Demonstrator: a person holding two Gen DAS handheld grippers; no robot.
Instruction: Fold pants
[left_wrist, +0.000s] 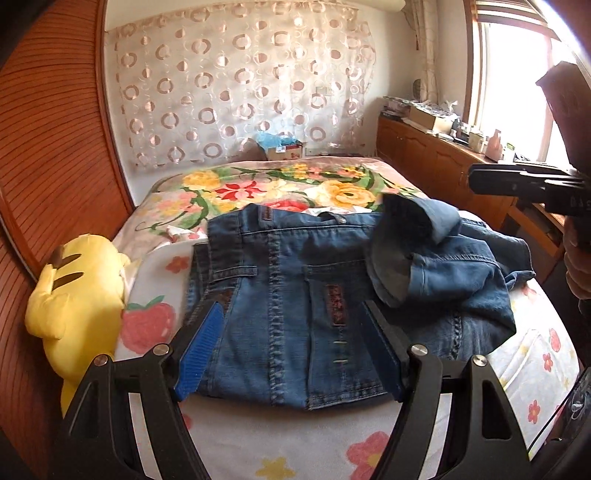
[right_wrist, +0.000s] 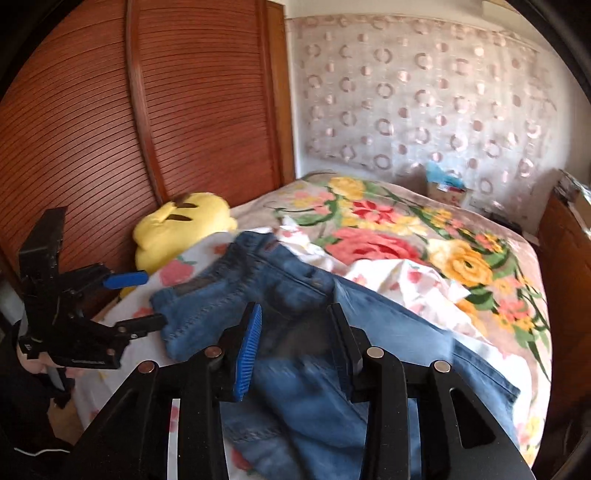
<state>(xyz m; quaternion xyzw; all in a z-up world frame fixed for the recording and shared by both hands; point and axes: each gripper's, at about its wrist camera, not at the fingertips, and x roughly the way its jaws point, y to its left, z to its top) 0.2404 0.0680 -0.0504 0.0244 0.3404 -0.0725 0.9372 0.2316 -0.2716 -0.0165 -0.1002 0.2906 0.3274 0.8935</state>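
Blue denim pants (left_wrist: 295, 295) lie on the bed, seat and waistband up, with the legs bunched in a loose heap at the right (left_wrist: 443, 266). My left gripper (left_wrist: 291, 314) is open and empty, its blue-padded fingers spread just above the near part of the seat. In the right wrist view the pants (right_wrist: 295, 332) lie under my right gripper (right_wrist: 295, 317), which is open and empty above the bunched denim. The left gripper also shows in the right wrist view (right_wrist: 144, 299), open at the waistband end. Part of the right gripper's body shows at the right edge of the left wrist view.
The bed (left_wrist: 258, 443) has a white fruit-print sheet and a floral blanket (left_wrist: 295, 184) behind. A yellow plush toy (left_wrist: 74, 295) lies at the left against a wooden slatted wardrobe (left_wrist: 55, 147). A cluttered wooden cabinet (left_wrist: 436, 147) stands at the right under a window.
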